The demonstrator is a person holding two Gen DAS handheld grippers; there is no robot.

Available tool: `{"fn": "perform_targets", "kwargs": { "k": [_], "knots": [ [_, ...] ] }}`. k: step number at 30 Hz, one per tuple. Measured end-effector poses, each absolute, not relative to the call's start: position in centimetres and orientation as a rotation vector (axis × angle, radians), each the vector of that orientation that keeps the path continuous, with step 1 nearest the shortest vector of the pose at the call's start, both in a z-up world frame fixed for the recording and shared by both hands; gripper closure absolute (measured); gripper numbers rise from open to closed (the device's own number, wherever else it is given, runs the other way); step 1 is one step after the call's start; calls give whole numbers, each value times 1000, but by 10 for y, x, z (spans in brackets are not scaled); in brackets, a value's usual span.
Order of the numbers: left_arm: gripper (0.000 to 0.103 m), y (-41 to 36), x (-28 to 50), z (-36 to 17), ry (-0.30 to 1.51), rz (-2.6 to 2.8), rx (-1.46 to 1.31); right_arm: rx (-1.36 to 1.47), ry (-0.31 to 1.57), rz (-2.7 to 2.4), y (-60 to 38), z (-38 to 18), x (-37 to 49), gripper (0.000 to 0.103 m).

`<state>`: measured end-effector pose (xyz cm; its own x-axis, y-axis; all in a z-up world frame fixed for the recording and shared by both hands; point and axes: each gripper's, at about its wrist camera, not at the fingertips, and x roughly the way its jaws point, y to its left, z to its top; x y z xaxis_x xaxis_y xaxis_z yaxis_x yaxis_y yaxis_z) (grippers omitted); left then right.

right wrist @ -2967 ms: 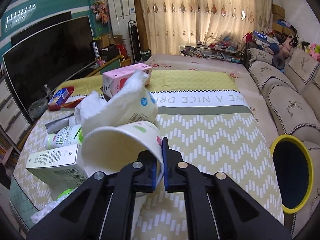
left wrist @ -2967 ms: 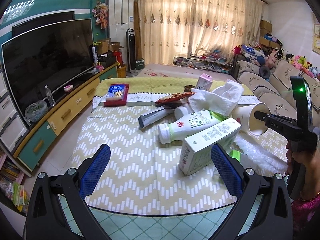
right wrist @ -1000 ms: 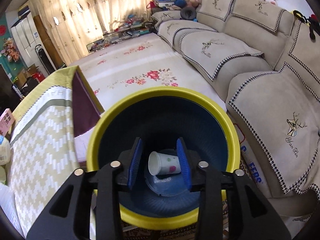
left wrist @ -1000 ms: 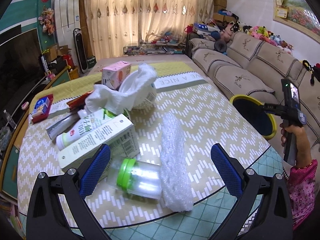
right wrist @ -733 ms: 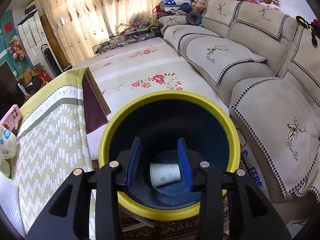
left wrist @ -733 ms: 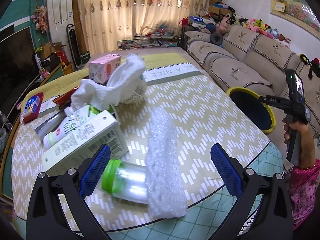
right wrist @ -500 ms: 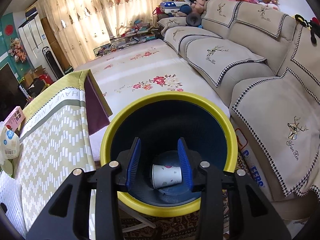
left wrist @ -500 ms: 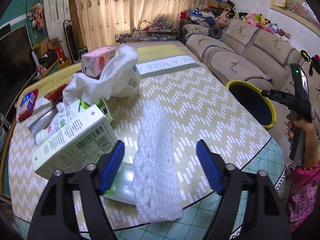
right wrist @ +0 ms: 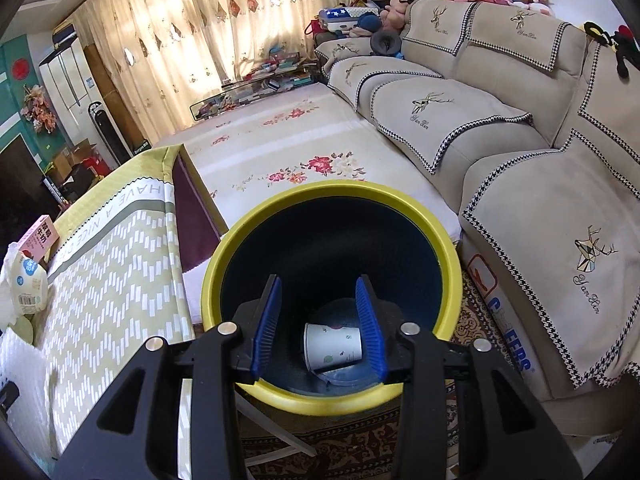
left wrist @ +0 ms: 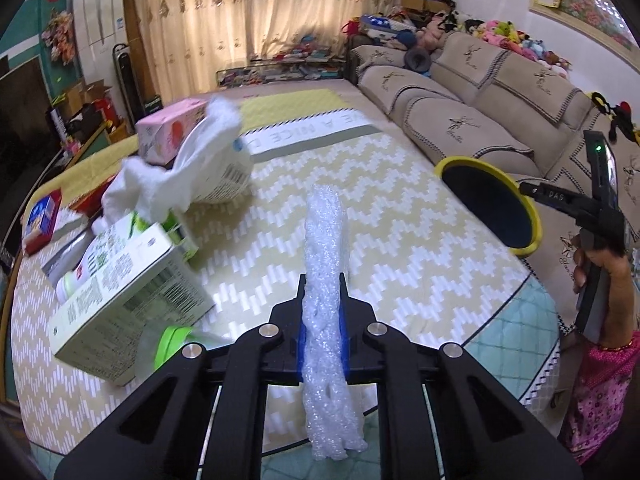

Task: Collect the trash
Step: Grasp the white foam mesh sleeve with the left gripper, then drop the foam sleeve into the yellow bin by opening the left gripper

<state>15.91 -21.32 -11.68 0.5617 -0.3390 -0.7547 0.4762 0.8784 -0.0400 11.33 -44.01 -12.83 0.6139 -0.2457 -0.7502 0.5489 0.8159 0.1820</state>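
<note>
**Bubble wrap pinched at the desk; paper cup in the bin**

Bubble wrap roll [left wrist: 325,280] runs lengthwise up the centre of the left wrist view, from the lower centre toward the middle of the desk [left wrist: 400,240]. The left hand-held gripper [left wrist: 323,320] has just been closing, and its blue pads [left wrist: 302,344] now press on both sides of the roll near its lower end. Left of the roll, in the lower left of the frame, lie a green-lidded jar [left wrist: 172,346], partly hidden, and a white carton [left wrist: 128,304] tilted against a bottle [left wrist: 92,256]. Above these sit a crumpled white tissue [left wrist: 168,184] and a pink carton [left wrist: 172,134].

Yellow-rimmed bin [right wrist: 332,200] fills the centre of the right wrist view, standing between the desk edge at left and a sofa [right wrist: 540,200] at right. A paper cup [right wrist: 332,344] lies on its side at the bottom of the bin. The right hand-held gripper [right wrist: 320,324] hangs above the bin mouth with its jaws spread partway and nothing between the pads; the cup appears between them only because it lies far below. In the left wrist view, the same bin [left wrist: 532,220] shows at the right edge.
</note>
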Motion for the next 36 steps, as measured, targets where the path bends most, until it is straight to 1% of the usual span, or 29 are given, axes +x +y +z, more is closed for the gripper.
{"fn": "perform_targets", "kwargs": {
  "k": [6,10,17,26,30,31,33,34,35,36],
  "knots": [
    [91,-252,162,-101,808,-578,215,414,765,-487,-441,-123,90,65],
    [91,-290,166,-94,784,-656,251,418,754,-517,-449,-121,71,63],
    [91,-371,186,-89,788,-796,282,439,752,-563,-466,-125,42,63],
    [91,-484,220,-111,808,-854,389,484,761,-604,-486,-135,19,62],
    [90,-514,232,-124,830,-854,404,490,765,-608,-490,-137,15,59],
    [89,-521,235,-127,833,-846,407,492,765,-608,-491,-137,15,59],
    [74,-529,239,-132,837,-839,409,494,767,-607,-491,-138,14,59],
    [61,-533,241,-134,832,-832,407,495,768,-606,-490,-139,15,59],
    [53,-535,242,-135,826,-824,407,495,769,-603,-489,-139,15,59],
    [49,-536,242,-136,820,-822,409,494,769,-601,-488,-138,16,59]
  ]
}}
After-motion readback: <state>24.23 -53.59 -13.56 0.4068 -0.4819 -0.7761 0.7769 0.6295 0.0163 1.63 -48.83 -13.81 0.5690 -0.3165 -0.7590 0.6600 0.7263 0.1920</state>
